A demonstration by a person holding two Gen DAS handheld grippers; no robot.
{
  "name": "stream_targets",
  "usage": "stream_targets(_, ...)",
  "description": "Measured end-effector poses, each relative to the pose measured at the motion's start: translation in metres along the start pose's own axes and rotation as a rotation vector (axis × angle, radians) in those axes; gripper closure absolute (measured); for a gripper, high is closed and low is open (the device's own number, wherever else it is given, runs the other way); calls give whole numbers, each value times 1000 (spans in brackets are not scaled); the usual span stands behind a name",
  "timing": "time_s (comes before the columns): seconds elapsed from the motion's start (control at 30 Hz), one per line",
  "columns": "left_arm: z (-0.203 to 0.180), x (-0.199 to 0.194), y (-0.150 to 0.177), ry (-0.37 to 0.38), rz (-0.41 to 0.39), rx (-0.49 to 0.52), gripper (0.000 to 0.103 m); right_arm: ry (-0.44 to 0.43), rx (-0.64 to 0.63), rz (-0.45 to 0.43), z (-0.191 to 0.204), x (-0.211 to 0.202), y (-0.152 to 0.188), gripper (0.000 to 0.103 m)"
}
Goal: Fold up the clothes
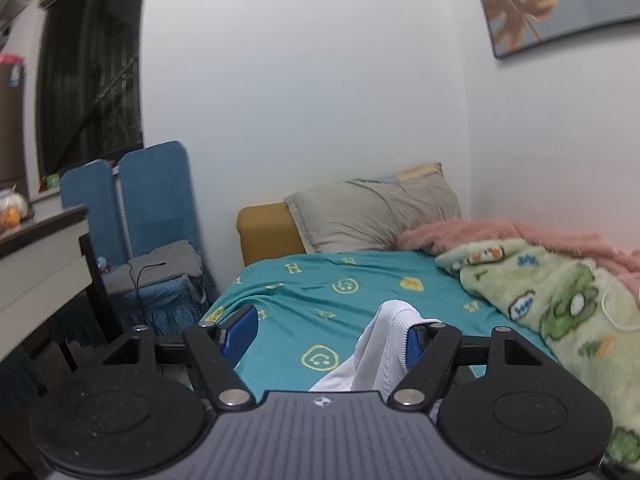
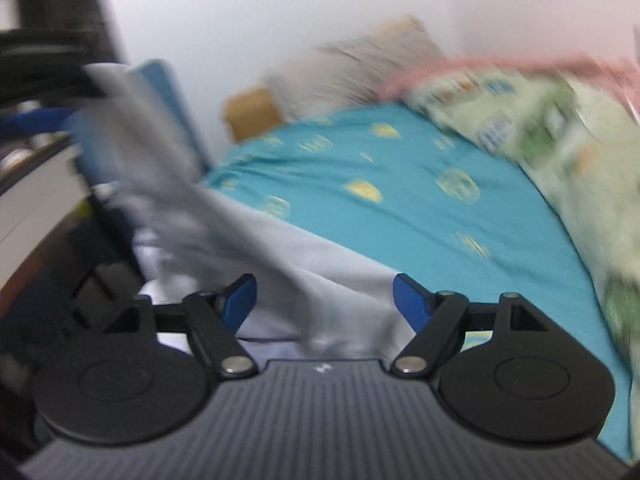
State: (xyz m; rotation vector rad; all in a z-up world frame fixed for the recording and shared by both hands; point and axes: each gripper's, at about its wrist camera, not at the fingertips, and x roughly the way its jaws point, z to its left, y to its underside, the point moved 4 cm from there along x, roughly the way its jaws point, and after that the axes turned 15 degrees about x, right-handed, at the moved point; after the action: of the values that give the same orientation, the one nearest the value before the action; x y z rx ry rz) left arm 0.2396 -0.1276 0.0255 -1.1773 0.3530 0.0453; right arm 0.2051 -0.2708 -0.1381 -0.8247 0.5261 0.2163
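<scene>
White garment (image 1: 384, 344) drapes the spread left tool (image 1: 332, 334); right tool (image 2: 324, 300) spread; blanket (image 1: 560, 300) beside.

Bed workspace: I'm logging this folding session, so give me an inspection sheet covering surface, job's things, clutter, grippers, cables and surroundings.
Surface: bed with a teal smiley-print sheet, its middle bare.
Job's things: white garment draped against the left gripper's right finger, its ribbed edge up; in the right wrist view it trails off the bed's near left edge.
Clutter: green blanket and pink blanket heaped along the wall side; grey pillow at the head.
Grippers: left gripper open, cloth on one finger only; right gripper open above the garment, view blurred.
Cables: black cable on the blue chair; thin white cord on the green blanket.
Surroundings: white walls, picture, dark window, desk.
</scene>
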Motion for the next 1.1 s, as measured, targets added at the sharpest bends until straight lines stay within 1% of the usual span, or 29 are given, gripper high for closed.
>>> stream_targets(0.07, 9, 0, 9, 0, -10, -42, 29, 3, 141, 23, -22, 4, -6, 24)
stream_targets(0.13, 19, 0, 19, -2, -22, -73, 29, -41, 265, 8, -41, 0, -12, 24)
stream_targets(0.2, 27, 2, 33, -16, -31, -83, 26, -47, 344, -20, -56, -1, -17, 24)
stream_targets(0.27, 36, 2, 47, -14, -43, -106, 26, -26, 386, -16, -65, 5, -18, 24)
stream_targets(0.3, 40, 1, 54, -13, -50, -119, 26, -4, 386, -5, -66, 9, -17, 24)
stream_targets(0.37, 48, 0, 65, -16, -59, -139, 26, 68, 337, 38, -65, 22, -11, 24)
stream_targets(0.47, 54, 0, 79, -15, -53, -151, 26, 173, 233, 102, -61, 44, 0, 24)
stream_targets(0.57, 61, 0, 92, -13, -47, -163, 26, 226, 164, 131, -58, 57, 8, 24)
stream_targets(0.6, 62, 0, 96, -15, -42, -162, 26, 241, 143, 127, -57, 59, 9, 25)
stream_targets(0.67, 63, 3, 102, -22, -24, -159, 26, 269, 105, 106, -57, 60, 10, 25)
stream_targets(0.73, 66, 6, 108, -18, 0, -190, 26, 286, 86, 73, -57, 59, 7, 25)
stream_targets(0.8, 71, 9, 113, -13, 23, -228, 26, 288, 91, 23, -58, 52, 1, 25)
stream_targets(0.87, 75, 9, 116, -26, 36, -247, 26, 277, 101, -37, -57, 43, -8, 25)
stream_targets(1.0, 79, -4, 107, -72, 16, -232, 26, 222, 122, -172, -49, 16, -28, 25)
stream_targets(1.03, 81, -9, 101, -75, 3, -238, 26, 205, 117, -209, -46, 8, -33, 25)
stream_targets(1.1, 84, -27, 82, -99, -42, -226, 26, 158, 134, -251, -40, -10, -47, 25)
